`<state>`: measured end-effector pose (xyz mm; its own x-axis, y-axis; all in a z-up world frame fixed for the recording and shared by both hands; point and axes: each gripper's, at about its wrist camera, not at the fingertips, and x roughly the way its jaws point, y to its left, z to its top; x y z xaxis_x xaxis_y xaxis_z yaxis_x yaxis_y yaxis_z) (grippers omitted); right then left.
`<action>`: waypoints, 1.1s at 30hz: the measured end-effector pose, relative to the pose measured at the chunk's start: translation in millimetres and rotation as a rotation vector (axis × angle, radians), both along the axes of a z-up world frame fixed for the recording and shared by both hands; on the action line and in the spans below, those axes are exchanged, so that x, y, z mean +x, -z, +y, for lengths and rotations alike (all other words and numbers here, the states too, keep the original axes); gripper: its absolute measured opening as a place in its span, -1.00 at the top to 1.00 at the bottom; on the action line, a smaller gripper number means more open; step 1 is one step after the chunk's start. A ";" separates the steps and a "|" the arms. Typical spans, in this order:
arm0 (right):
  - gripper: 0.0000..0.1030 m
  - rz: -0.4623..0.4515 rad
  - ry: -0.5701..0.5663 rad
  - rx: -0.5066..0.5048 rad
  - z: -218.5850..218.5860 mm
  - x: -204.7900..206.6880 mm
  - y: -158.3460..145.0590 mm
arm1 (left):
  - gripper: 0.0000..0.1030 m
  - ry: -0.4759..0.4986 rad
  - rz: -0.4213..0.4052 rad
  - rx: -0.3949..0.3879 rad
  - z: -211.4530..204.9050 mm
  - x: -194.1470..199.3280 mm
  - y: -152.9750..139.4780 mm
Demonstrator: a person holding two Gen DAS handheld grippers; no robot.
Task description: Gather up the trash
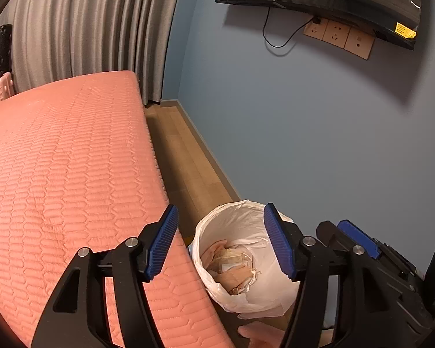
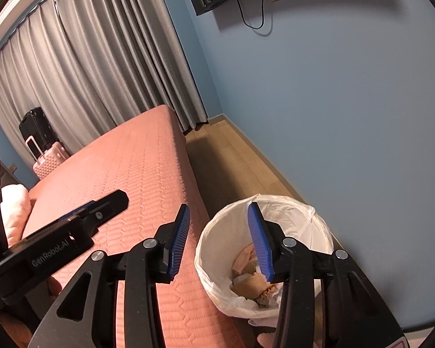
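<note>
A round bin with a white liner (image 1: 237,217) stands on the wooden floor between the bed and the blue wall. Inside it lies crumpled brown and pink trash (image 1: 232,272). My left gripper (image 1: 220,242) hangs above the bin's near rim, open, with nothing between its blue pads. In the right wrist view the same bin (image 2: 290,203) holds the trash (image 2: 252,284). My right gripper (image 2: 219,240) is open over the bin's left rim, and its jaws are empty. The right gripper's blue finger (image 1: 359,237) shows at the lower right of the left wrist view.
A pink quilted mattress (image 1: 66,174) fills the left side, its edge close to the bin. A narrow strip of wood floor (image 1: 182,156) runs along the blue wall (image 1: 319,145). Grey curtains (image 2: 87,72) and suitcases (image 2: 40,142) stand at the far end. A pink soft thing (image 2: 268,339) lies on the floor by the bin.
</note>
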<state>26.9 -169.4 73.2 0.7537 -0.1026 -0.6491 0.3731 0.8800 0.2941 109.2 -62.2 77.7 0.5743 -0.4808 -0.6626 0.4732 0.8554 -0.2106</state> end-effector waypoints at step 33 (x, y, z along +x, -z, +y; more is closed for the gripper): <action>-0.65 0.158 -0.019 -0.173 46.6 -45.1 15.9 | -0.72 -0.122 -0.013 0.149 54.5 -45.7 34.8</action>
<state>-18.2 -122.9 57.3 0.6467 -0.2097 -0.7333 0.3855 0.9195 0.0770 63.5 -7.8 42.9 0.6315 -0.3042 -0.7132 0.3657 0.9279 -0.0719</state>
